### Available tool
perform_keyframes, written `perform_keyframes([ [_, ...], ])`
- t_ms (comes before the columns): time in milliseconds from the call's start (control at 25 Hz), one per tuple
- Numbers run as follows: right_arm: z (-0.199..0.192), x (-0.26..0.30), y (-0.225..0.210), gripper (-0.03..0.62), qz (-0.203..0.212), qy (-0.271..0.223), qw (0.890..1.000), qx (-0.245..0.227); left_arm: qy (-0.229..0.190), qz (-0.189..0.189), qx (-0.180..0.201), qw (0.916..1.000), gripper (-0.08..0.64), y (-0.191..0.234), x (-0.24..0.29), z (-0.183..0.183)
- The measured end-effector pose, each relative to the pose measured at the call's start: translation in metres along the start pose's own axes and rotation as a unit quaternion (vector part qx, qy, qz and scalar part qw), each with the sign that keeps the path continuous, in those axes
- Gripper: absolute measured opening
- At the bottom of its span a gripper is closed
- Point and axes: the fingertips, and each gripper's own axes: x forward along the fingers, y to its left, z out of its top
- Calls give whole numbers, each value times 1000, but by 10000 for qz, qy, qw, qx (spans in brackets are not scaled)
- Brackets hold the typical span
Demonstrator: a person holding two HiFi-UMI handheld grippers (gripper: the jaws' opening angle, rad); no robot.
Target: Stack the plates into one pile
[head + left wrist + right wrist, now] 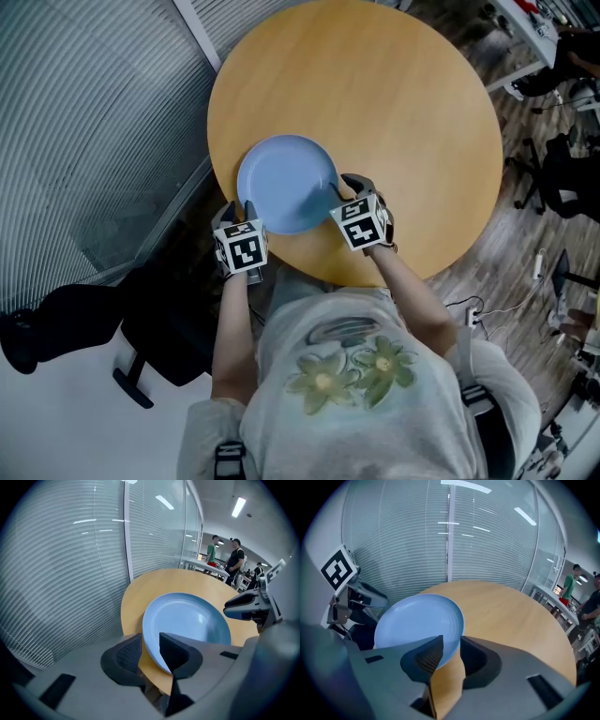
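Observation:
A light blue plate (286, 183) lies on the round wooden table (394, 112), close to its near left edge. My left gripper (242, 211) is at the plate's near left rim and my right gripper (349, 187) at its near right rim. In the left gripper view the rim of the plate (187, 620) runs between the jaws of my left gripper (150, 644), with a gap beside it. In the right gripper view the edge of the plate (417, 620) sits loosely between the jaws of my right gripper (451, 648). Neither pair of pads presses on it. I cannot tell whether other plates lie under it.
A glass wall with blinds (84, 112) curves round the table's left side. A black chair (56, 328) stands on the floor at lower left. More chairs and desks (562, 169) are at the right, and two people (225, 557) stand far off.

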Motion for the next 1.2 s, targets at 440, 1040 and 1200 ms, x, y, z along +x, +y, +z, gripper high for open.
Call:
perform_keyframes([
  [440, 29, -73, 21, 55, 1020, -1115, 9881, 281, -950, -582, -111, 9937, 26, -57, -69, 29],
  [1040, 5, -166, 8, 43, 1801, -1596, 9706, -57, -1593, -1416, 153, 9769, 18, -192, -129, 42],
  [1200, -5, -182, -6, 41, 1868, -1605, 9691, -124, -1699, -1500, 210, 9737, 18, -221, -140, 47],
])
